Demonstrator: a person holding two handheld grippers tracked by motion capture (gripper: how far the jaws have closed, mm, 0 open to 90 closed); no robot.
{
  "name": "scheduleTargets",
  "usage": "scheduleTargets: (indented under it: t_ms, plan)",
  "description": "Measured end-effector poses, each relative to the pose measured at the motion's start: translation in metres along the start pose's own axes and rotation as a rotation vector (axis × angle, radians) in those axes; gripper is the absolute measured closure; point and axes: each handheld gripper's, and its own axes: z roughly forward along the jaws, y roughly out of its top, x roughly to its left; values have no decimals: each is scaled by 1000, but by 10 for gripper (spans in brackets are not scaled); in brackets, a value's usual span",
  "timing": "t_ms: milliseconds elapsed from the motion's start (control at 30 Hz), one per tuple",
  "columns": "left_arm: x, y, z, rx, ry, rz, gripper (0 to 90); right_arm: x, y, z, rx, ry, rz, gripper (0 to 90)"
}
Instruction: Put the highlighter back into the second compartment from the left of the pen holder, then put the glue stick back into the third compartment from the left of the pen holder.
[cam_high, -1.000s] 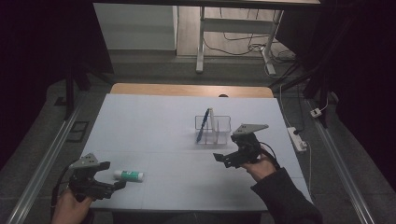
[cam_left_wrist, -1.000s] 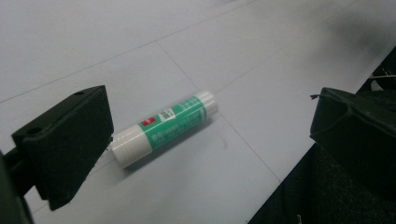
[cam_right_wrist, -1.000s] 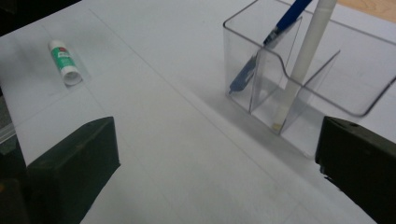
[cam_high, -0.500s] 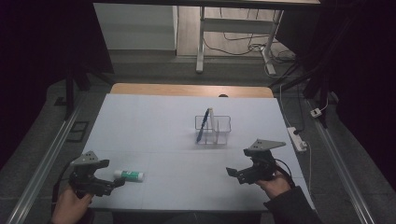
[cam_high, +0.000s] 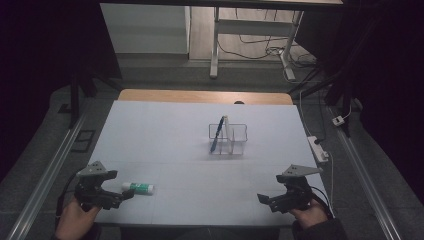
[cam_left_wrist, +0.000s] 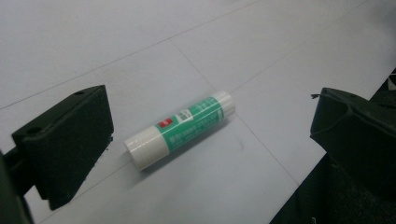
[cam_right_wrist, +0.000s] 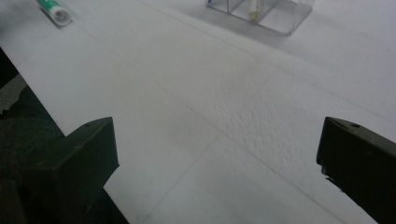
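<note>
Currently the left gripper (cam_high: 119, 196) is sitting at the lower left of the high view with its jaws spread wide, gripping nothing, and pointing at a green-and-white glue stick (cam_high: 138, 187) that is lying on its side on the white table (cam_high: 165, 135) just beside the tips. In the left gripper view the glue stick (cam_left_wrist: 180, 129) is lying diagonally between the two black jaws, apart from both. The right gripper (cam_high: 267, 200) is idling at the lower right, jaws also spread and empty, well apart from the clear organizer (cam_high: 229, 138) at frame centre, where a blue pen (cam_high: 217, 134) is leaning. Risk as I judge it: the stick is round and lying near the table's near edge, so one jaw nudging it first could be sending it rolling off; closing across the angled body could also be squirting it out sideways.
</note>
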Motion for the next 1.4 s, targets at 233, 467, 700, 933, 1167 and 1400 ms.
scheduleTargets:
  t_ms: [233, 467, 700, 933, 1167, 1400]
  plan:
    - [-2, 1, 1, 16, 25, -4, 0, -2, -8, -11, -17, -13, 47, 0]
    - [-2, 4, 2, 50, 16, 14, 34, -4, -9, -10, -3, 0, 58, 0]
    - [4, 4, 4, 111, 22, 37, 345, -3, -8, -8, 15, 15, 52, 0]
    - [8, 4, 9, 188, 54, 37, 699, -4, -7, -6, 42, 32, 45, 0]
    - [9, 3, 20, 309, 58, 30, 887, -4, -7, -5, 52, 38, 47, 0]
    - [10, 6, 33, 396, 52, 33, 887, -3, -6, -3, 65, 36, 38, 0]
